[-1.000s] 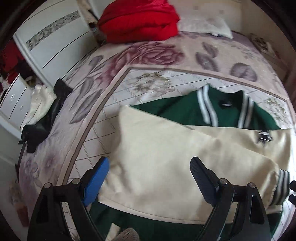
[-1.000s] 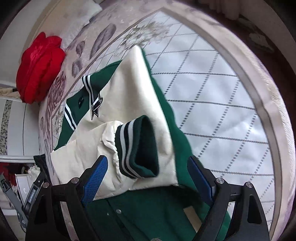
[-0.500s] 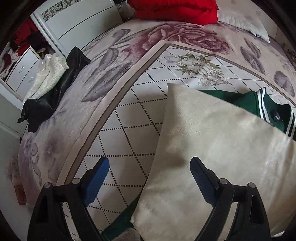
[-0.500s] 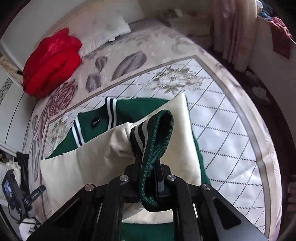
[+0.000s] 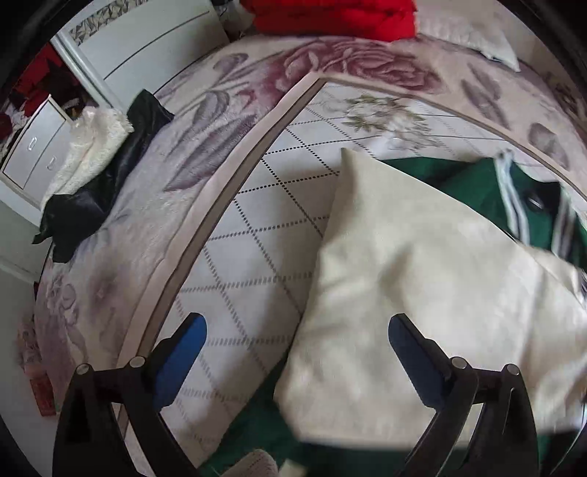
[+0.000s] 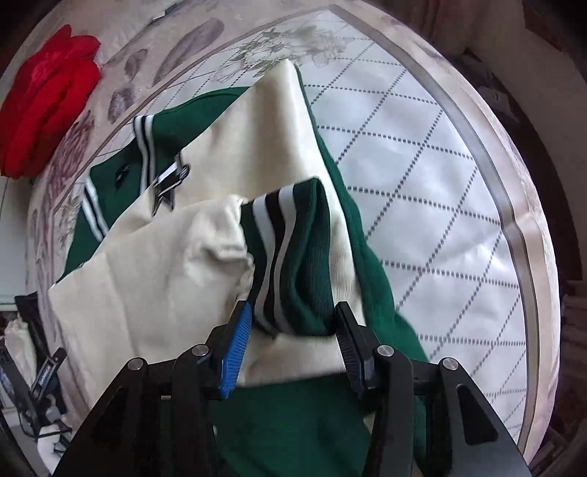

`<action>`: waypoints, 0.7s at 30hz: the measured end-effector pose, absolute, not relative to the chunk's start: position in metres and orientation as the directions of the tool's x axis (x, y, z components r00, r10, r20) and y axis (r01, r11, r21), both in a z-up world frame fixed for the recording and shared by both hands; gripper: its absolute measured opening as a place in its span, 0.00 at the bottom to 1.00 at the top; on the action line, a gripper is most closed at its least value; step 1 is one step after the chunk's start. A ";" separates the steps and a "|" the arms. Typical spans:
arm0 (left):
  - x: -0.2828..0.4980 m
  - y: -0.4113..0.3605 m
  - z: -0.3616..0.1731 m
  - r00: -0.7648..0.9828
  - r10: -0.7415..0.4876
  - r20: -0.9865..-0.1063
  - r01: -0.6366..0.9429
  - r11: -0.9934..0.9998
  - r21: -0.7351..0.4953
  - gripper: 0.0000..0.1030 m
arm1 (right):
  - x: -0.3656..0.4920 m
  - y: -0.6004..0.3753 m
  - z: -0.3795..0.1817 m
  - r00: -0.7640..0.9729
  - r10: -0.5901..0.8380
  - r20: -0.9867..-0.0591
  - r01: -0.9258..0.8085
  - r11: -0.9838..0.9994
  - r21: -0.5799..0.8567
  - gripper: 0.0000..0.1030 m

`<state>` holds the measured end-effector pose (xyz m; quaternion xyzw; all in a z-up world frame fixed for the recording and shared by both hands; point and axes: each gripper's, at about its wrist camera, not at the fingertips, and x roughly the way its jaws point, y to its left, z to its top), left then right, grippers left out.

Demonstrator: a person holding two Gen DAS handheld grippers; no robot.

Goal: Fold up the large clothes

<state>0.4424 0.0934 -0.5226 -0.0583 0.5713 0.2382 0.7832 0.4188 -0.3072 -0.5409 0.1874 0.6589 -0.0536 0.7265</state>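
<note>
A green varsity jacket [image 6: 293, 422] with cream sleeves lies on the bedspread [image 5: 256, 235]. One cream sleeve [image 5: 422, 275] is folded across its body. My left gripper [image 5: 293, 352] hovers over that sleeve's left edge, jaws opening wide, gripping nothing. The sleeve's striped green cuff [image 6: 293, 257] lies between the fingers of my right gripper [image 6: 293, 330]. Those jaws are opening, and the cuff rests flat and loose between the pads. The striped collar [image 6: 143, 154] shows at the far end.
A red blanket [image 5: 330, 14] and a pillow [image 5: 473, 36] sit at the head of the bed. Black and white clothes [image 5: 91, 176] are piled at the bed's left edge, near white drawers [image 5: 33, 146]. The bed's right border [image 6: 513, 220] runs close to the jacket.
My left gripper slid left to the sleeve's edge and its jaws spread wider. My right gripper pinched the cuff, carried it over the jacket, and now its jaws have parted.
</note>
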 end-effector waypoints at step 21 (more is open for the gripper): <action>0.200 -0.017 -0.614 -0.095 0.189 -0.977 -0.126 0.972 0.200 1.00 | 0.160 -0.168 -0.620 -0.162 0.234 -0.959 0.176 0.963 0.205 0.14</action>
